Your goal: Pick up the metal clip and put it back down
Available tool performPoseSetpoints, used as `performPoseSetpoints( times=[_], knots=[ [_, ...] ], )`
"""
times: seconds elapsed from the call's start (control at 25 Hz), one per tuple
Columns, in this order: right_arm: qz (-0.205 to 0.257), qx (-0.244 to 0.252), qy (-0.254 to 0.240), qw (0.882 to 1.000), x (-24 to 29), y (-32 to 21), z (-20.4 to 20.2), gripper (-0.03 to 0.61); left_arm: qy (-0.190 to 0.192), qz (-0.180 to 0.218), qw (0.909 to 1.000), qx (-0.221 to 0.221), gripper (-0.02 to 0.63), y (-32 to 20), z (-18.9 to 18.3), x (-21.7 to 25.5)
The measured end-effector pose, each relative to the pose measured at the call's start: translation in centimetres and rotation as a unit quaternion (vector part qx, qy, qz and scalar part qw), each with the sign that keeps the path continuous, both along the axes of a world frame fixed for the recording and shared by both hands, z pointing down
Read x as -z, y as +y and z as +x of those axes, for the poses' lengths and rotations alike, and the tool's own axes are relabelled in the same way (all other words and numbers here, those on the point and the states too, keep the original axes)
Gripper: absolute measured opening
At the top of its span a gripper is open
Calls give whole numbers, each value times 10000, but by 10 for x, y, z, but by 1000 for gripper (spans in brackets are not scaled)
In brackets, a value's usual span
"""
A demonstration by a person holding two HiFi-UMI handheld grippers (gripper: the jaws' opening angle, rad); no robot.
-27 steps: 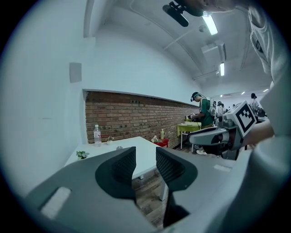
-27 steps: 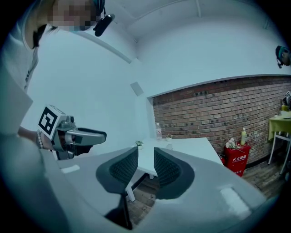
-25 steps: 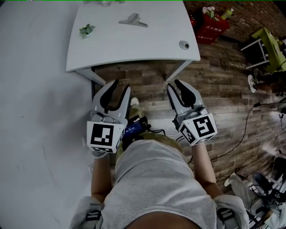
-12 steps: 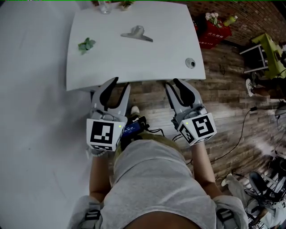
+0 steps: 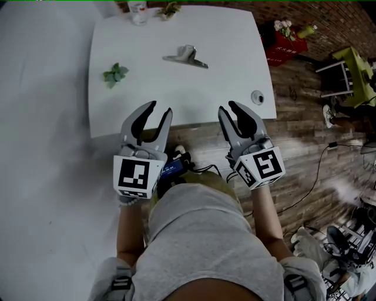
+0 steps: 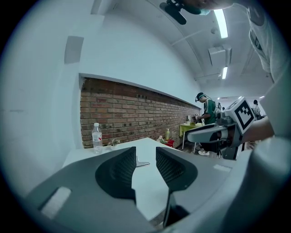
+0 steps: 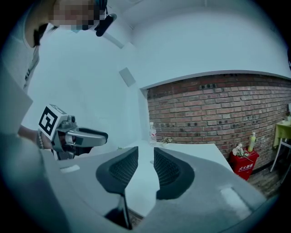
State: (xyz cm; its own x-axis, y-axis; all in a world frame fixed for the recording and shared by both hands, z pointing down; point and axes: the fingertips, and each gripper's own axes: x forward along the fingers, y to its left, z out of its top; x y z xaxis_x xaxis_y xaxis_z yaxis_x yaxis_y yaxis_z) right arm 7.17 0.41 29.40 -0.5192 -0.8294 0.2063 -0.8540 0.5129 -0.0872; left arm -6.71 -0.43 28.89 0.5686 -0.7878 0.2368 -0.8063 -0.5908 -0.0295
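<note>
The metal clip (image 5: 185, 56) lies flat on the white table (image 5: 235, 64), a little past its middle; through the left jaws only its handle (image 6: 142, 163) shows. My left gripper (image 5: 160, 109) hovers at the table's near edge, open, with nothing between its fingers. My right gripper (image 5: 228, 107) is level with it on the right, also open and empty. Both sit well short of the clip. Each gripper appears in the other's view: the right gripper (image 6: 213, 134) and the left gripper (image 7: 91, 135).
A green sprig (image 5: 115, 74) lies at the table's left and a small round cap (image 5: 257, 96) near its right front corner. A water bottle (image 5: 138, 12) and a small plant stand at the far edge. A red crate (image 5: 286, 40) is on the wooden floor to the right, with cables nearby.
Both grippers have come forward from over the floor to the table's near edge. The table and clip now sit lower in the head view. The jaws look the same.
</note>
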Motion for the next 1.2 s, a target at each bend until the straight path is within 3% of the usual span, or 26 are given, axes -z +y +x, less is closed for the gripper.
performPoseSetpoints(
  times=[0.8, 1.2],
  knots=[
    [-101, 235, 39, 9997, 5, -28, -12, 110, 129, -122, 9997, 139, 135, -24, -8, 4],
    [-325, 491, 67, 9982, -30, -81, -26, 120, 147, -269, 9990, 316, 135, -71, -17, -29]
  ],
)
